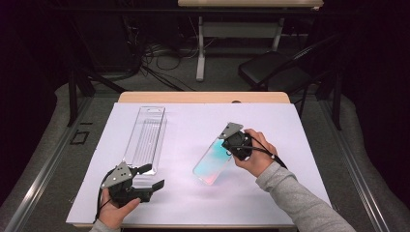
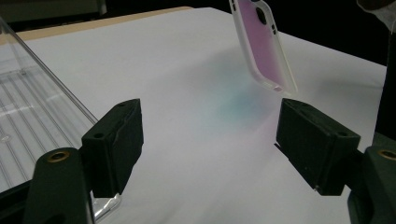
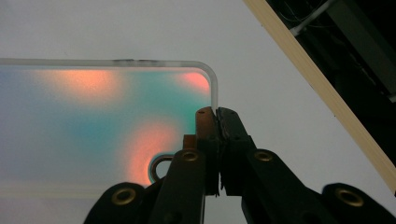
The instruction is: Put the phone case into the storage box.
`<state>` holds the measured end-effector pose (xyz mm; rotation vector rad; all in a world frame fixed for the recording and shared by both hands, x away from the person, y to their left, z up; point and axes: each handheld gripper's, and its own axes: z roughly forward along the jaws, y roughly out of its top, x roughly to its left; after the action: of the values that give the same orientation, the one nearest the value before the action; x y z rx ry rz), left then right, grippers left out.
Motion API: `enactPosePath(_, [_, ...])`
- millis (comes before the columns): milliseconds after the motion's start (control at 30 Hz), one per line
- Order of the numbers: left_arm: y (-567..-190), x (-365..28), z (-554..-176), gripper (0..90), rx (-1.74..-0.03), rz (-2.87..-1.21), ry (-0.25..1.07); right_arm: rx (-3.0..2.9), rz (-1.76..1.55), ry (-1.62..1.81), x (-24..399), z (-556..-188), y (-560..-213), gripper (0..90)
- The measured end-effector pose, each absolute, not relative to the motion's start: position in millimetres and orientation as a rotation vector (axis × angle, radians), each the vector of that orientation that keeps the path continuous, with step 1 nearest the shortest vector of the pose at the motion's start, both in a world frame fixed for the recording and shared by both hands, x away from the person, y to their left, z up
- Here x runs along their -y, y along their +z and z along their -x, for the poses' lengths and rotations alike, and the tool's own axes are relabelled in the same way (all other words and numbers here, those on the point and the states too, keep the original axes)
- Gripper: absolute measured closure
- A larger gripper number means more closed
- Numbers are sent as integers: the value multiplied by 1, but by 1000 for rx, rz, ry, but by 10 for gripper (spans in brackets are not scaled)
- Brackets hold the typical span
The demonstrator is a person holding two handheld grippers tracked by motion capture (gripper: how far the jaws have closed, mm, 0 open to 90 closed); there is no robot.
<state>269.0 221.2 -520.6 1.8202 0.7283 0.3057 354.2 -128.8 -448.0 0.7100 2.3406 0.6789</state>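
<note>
Glossy translucent phone case [image 1: 212, 161] in R gripper [image 1: 231, 145], rounded corners.

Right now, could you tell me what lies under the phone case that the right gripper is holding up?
Under the phone case lies bare white sheet, tinted teal and pink. The strip the case itself covers is hidden.

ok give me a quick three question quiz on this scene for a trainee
1. True or false: the right gripper is shut on the rim of the phone case.
2. Which thing lies flat nearest the left gripper? A) clear plastic package tray B) folding chair C) a mug
3. Fill in: the phone case is held tilted, its lower end above the ____ table cover.

Key: 1 true. 2 A. 3 white.
</note>
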Motion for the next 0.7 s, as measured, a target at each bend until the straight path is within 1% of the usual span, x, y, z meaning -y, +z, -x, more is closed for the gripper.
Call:
enactPosePath(267, [-514, -215, -274, 245, -740, -1819, 280, -2278, -688, 737, 134, -348, -449, 887])
enactPosePath(333, [-513, -212, -278, 261, -762, -1846, 246, -2262, -683, 746, 136, -346, -448, 888])
enactPosePath(433, [-512, -207, -284, 259, -788, -1863, 213, -2244, -668, 755, 137, -344, -445, 887])
enactPosePath(567, [-508, -199, -289, 261, -771, -1880, 188, -2224, -657, 752, 139, -342, -441, 887])
enactPosePath(600, [-506, -197, -290, 271, -760, -1885, 180, -2217, -652, 753, 140, -342, -440, 887])
enactPosePath(700, [-500, -191, -293, 336, -738, -1884, 175, -2204, -639, 757, 139, -340, -437, 888])
